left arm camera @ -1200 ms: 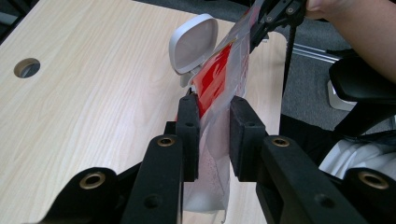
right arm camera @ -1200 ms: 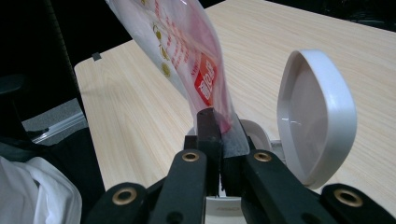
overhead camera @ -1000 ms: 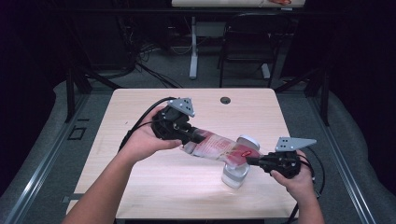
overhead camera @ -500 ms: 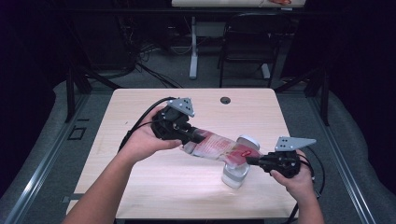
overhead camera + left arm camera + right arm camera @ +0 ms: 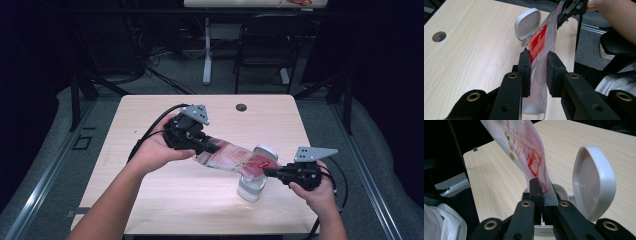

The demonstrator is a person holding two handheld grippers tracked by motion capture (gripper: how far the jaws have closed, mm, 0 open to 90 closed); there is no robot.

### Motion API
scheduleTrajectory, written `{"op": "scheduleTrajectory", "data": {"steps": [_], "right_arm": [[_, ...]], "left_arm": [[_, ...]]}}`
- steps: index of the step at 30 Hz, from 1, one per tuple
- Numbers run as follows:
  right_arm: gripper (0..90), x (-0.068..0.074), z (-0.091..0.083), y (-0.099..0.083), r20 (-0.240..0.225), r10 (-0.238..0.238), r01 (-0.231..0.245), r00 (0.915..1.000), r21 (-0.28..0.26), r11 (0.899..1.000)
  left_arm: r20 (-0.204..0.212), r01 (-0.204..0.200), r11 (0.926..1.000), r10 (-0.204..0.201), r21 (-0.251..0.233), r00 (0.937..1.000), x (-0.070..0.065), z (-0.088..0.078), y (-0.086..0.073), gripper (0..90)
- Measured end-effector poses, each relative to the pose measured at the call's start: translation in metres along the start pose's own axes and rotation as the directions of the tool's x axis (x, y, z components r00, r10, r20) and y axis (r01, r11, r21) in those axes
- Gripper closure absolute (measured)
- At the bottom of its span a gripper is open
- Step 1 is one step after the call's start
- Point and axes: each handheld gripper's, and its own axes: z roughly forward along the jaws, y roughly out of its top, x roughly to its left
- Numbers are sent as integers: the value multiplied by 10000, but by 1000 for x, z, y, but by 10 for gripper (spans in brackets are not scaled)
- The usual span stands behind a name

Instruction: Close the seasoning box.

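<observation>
- Mid-frame, left gripper [image 5: 212,147] and right gripper [image 5: 270,172] each clamp an end of the plastic bag [image 5: 232,156].
- Best keep its lower end over the open white container [image 5: 251,186], tilting gently.

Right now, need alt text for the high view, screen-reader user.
Two hand-held tongs stretch a clear plastic bag with red print between them above a white container with its hinged lid open, on a light wooden table. The left tongs grip the bag's upper end, the right tongs its lower end over the container.
</observation>
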Motion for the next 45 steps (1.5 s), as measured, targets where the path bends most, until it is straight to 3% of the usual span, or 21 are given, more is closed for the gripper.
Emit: {"op": "scheduleTrajectory", "data": {"steps": [45], "right_arm": [[890, -1, -2, 0, -38, 32, -32, 10000, -67, 10000]], "left_arm": [[-3, 7, 10000, -7, -92, 10000, -1, 0, 3, 765]]}}
